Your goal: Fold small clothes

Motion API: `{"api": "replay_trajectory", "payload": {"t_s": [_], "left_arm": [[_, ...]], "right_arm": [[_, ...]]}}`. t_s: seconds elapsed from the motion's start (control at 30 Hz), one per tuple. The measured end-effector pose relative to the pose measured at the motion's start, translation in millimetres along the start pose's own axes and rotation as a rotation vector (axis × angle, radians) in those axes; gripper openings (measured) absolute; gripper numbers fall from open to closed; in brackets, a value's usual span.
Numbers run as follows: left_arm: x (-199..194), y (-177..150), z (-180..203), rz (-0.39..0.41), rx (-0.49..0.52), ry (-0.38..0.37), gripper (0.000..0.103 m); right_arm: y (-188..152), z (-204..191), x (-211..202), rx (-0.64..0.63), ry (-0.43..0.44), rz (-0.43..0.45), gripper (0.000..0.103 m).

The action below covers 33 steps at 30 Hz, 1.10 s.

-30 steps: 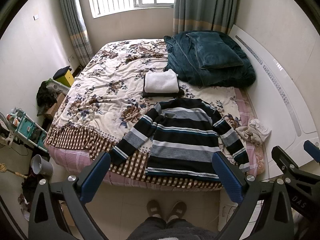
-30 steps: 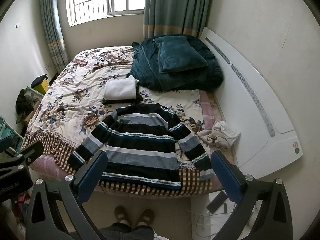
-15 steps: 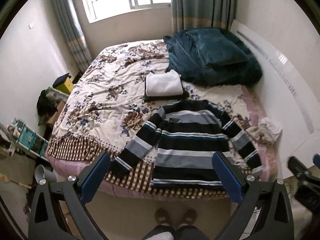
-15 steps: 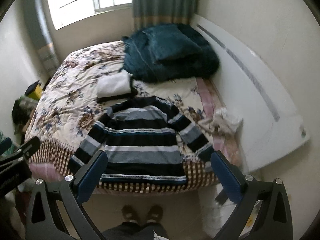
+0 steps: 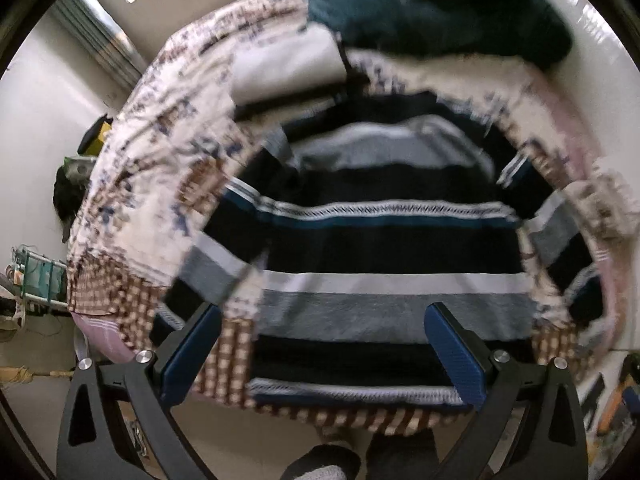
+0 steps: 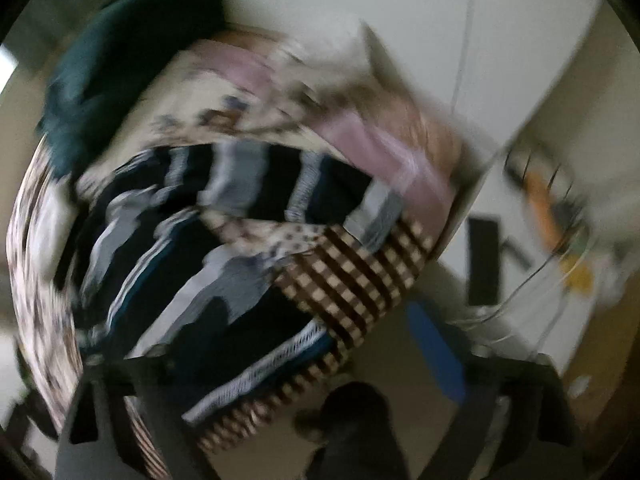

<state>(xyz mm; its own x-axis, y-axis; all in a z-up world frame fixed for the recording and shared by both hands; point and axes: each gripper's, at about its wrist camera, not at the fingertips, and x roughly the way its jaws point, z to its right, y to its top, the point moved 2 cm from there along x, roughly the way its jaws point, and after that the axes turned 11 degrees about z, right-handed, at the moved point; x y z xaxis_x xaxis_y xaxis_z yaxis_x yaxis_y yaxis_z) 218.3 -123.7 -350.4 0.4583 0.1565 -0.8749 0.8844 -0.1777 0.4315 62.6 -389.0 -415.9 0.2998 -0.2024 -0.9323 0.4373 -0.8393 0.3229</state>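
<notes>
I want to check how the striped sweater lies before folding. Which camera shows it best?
The left wrist view: the black, grey and white striped knit sweater lies spread flat, body, hem and both sleeves visible, only mildly blurred. The right wrist view shows the sweater heavily smeared and tilted, its stripes barely traceable.

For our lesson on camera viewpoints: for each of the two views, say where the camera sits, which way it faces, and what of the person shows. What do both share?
Left wrist: on the left gripper, open, facing down over the bed's near edge at the striped sweater; feet at the bottom.
Right wrist: on the right gripper, open, tilted toward the sweater's right side and floor; blurred; legs below.
Shared: sweater, teal blanket, checkered bedspread edge.
</notes>
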Motion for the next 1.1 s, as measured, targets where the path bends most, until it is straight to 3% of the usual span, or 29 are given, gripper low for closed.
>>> {"api": "replay_trajectory", "payload": {"t_s": [0.17, 0.23, 0.27, 0.33, 0.5, 0.6, 0.63, 0.7, 0.73, 0.8, 0.97, 1.1], "left_arm": [[95.8, -16.5, 37.3, -0.144, -0.002, 0.005, 0.103], [124.8, -22.2, 51.1, -0.192, 0.005, 0.010, 0.103], [135.9, -23.7, 56.9, -0.206, 0.004, 0.008, 0.103], [152.7, -26.4, 65.8, -0.226, -0.002, -0.001, 0.103], [181.8, -26.8, 81.3, -0.244, -0.019, -0.032, 0.103], [194.4, -24.2, 80.7, -0.243, -0.038, -0.049, 0.103], [196.4, -22.8, 79.4, -0.240, -0.040, -0.051, 0.103], [201.1, -18.4, 75.4, -0.229, -0.040, -0.050, 0.103], [203.0, -16.1, 72.8, -0.226, -0.042, -0.053, 0.103], [206.6, -11.3, 64.6, -0.220, -0.047, -0.052, 0.103], [209.6, 1.2, 38.1, -0.196, -0.062, -0.051, 0.103], [204.7, 15.9, 5.1, -0.159, -0.092, -0.049, 0.103]], "right_arm": [[11.3, 39.6, 135.4, 0.236, 0.015, -0.068, 0.069], [5.7, 51.2, 172.6, 0.366, 0.040, -0.148, 0.069], [-3.3, 60.9, 188.3, 0.487, 0.066, -0.208, 0.069], [-18.6, 71.2, 204.4, 0.649, 0.164, -0.236, 0.069], [-29.6, 95.0, 227.7, 0.887, 0.240, -0.118, 0.070], [-21.5, 104.2, 227.5, 0.985, 0.203, -0.009, 0.066], [-16.9, 105.6, 223.9, 0.991, 0.178, 0.029, 0.061], [-0.7, 106.4, 214.4, 0.953, 0.113, 0.111, 0.035], [5.6, 104.9, 210.9, 0.937, 0.094, 0.134, 0.032], [21.7, 101.6, 207.7, 0.889, 0.037, 0.166, 0.012], [59.3, 65.4, 177.5, 0.690, -0.052, 0.246, 0.008], [97.6, -25.0, 123.9, 0.415, 0.031, 0.312, 0.008]]}}
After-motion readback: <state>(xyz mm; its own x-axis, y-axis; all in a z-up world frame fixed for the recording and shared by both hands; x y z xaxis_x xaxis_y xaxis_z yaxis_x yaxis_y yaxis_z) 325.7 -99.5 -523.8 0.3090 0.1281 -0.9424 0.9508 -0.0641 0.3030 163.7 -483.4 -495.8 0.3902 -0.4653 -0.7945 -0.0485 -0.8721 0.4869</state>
